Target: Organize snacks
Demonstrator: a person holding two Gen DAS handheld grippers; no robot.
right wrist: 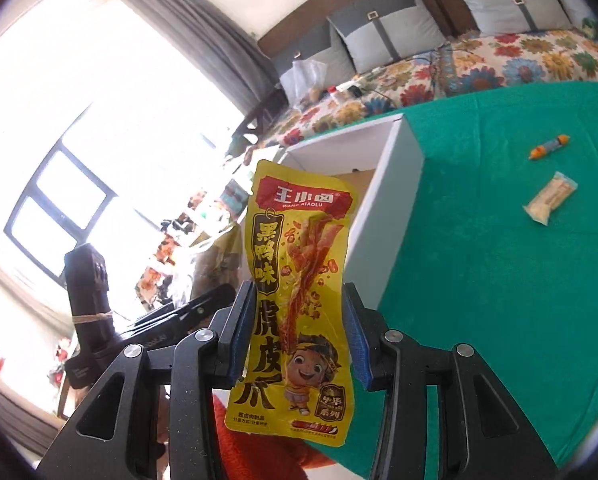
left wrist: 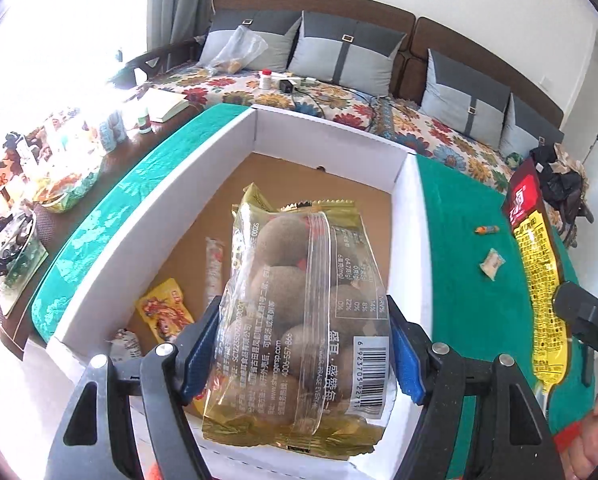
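With my left gripper [left wrist: 305,354] pinching the clear bag of brown balls [left wrist: 299,320] over the white box [left wrist: 331,140] and my right gripper [right wrist: 299,332] clamping the yellow pouch [right wrist: 299,280] at the box's three o'clock side, I judge either slick film could slip and land outside.

Bright daylight from window [right wrist: 59,216], blown-out glare left; strong fisheye edge distortion, dark corners.

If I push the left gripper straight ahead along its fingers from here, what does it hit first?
Probably the cardboard floor of the white box: the left gripper, shut on the clear bag of brown balls, points down into it. Depth is unclear; the bag's top end would touch first, near the far wall.
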